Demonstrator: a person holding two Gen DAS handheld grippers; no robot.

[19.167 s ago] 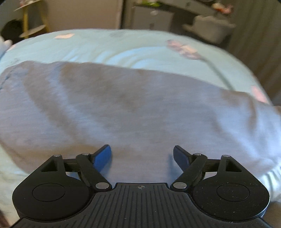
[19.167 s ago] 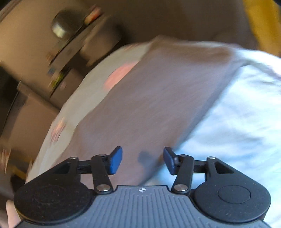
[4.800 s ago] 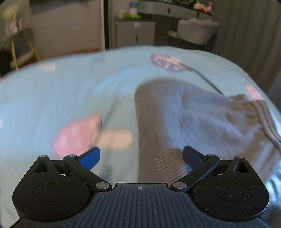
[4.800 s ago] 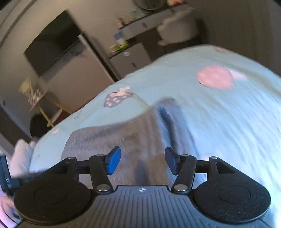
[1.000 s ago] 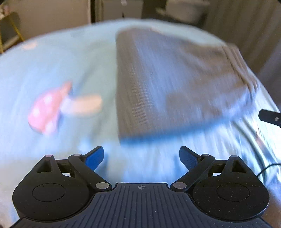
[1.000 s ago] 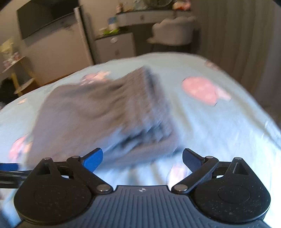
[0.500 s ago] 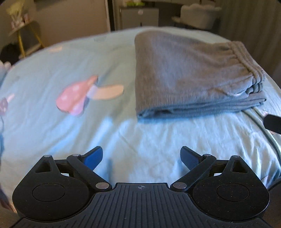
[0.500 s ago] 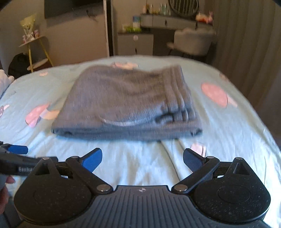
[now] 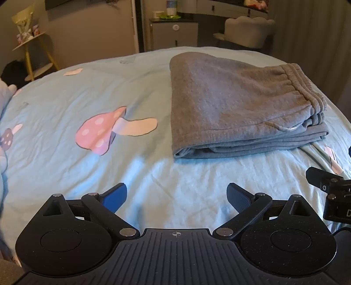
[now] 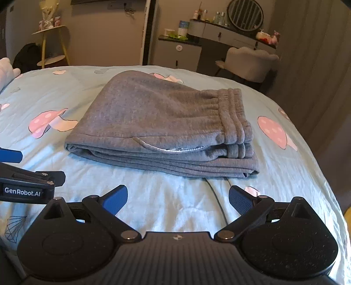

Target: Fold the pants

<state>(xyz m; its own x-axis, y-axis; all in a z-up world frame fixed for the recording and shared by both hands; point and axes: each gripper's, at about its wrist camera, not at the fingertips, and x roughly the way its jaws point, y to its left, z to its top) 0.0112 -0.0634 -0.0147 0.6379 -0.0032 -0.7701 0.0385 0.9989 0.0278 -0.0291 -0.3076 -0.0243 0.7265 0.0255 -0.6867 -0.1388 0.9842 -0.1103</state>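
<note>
The grey pants lie folded in a thick stack on the light blue bed sheet, waistband to the right. In the right wrist view the pants sit straight ahead with layered edges facing me. My left gripper is open and empty, held back from the stack's near left corner. My right gripper is open and empty, held back from the stack's front edge. Part of the right gripper shows at the right edge of the left wrist view. The left gripper shows at the left edge of the right wrist view.
The sheet has pink mushroom prints beside the pants. Beyond the bed stand a cabinet, a dressing table with a round mirror, a padded chair and a yellow-legged shelf. A curtain hangs at right.
Both grippers have drawn back and up from the folded pants over the last second. The views have steadied and the stack lies still, released.
</note>
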